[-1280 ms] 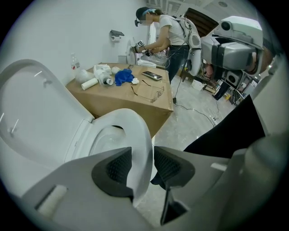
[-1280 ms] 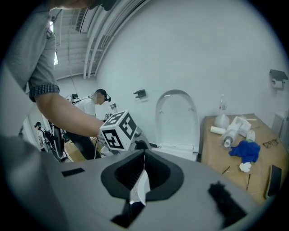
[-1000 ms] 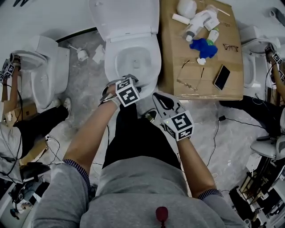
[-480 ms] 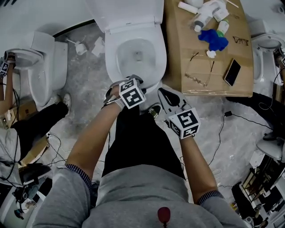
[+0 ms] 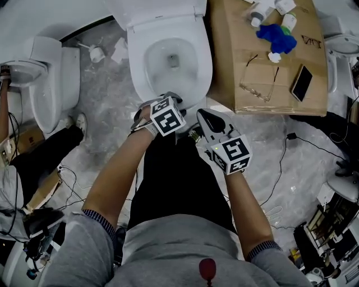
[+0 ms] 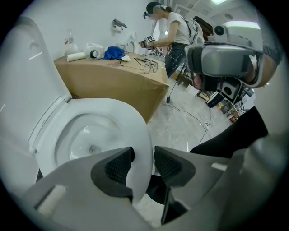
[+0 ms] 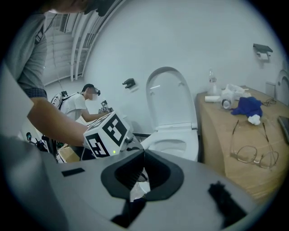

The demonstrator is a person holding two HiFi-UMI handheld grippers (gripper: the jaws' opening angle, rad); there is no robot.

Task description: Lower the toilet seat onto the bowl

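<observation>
From the head view, three toilets can be counted: one at 12 o'clock with its lid (image 5: 160,14) raised, a second toilet (image 5: 47,84) at 10 o'clock and a third toilet (image 5: 342,45), partly cut off, at 2 o'clock. The toilet seat (image 5: 205,70) of the middle one lies flat on its bowl (image 5: 171,61). The left gripper (image 5: 170,99) is at the seat's front edge, at 6 o'clock of the bowl, and the right gripper (image 5: 203,116) hovers just beside it, off the toilet. A cardboard box (image 5: 269,98) at 1 o'clock carries one blue cloth (image 5: 276,35), one phone (image 5: 302,82) and two pairs of glasses, a wire-rimmed pair (image 5: 255,84) and a dark-framed pair (image 5: 311,40). In the left gripper view, the two pads (image 6: 118,167) clasp the front edge of the seat, one inside the ring and one outside. In the right gripper view, its two jaws are pressed together at the tips with nothing held between them; the left gripper's one marker cube (image 7: 108,133) sits at 10 o'clock, and one other person (image 7: 86,106) works at the far wall.
</observation>
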